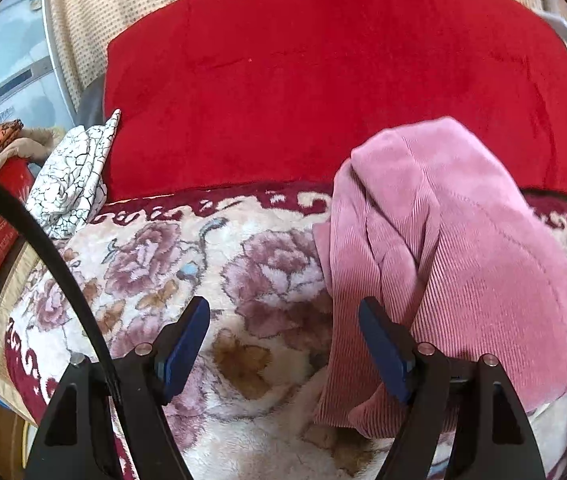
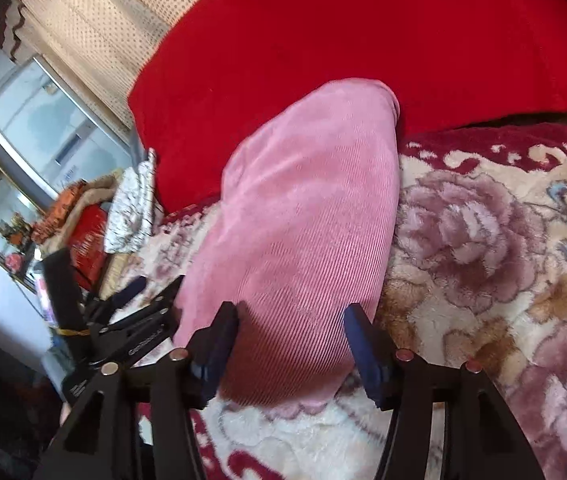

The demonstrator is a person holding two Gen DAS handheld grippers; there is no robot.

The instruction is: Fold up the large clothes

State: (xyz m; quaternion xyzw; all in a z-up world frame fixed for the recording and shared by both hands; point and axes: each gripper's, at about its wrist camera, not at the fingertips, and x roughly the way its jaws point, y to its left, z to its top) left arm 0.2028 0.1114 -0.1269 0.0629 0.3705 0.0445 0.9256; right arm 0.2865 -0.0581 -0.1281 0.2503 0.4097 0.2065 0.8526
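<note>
The pink corduroy garment (image 2: 303,216) lies in a folded bundle on the floral blanket (image 2: 483,240), its far end resting against the red cushion (image 2: 363,40) at twelve o'clock. The right gripper (image 2: 291,344) stands with its jaws apart, the near end of the bundle between the blue pads (image 2: 219,340), and neither pad visibly presses the cloth. Over at nine o'clock in the right wrist view, the left gripper (image 2: 151,288) sits just beside the garment's edge. From the left wrist view, the left gripper (image 1: 283,340) is wide, only blanket (image 1: 163,260) between its fingers; the garment (image 1: 443,240) lies at two o'clock, draped past the right-hand finger. A black-and-white patterned cloth (image 1: 71,184) sits crumpled at ten o'clock beside the cushion (image 1: 323,80).
</note>
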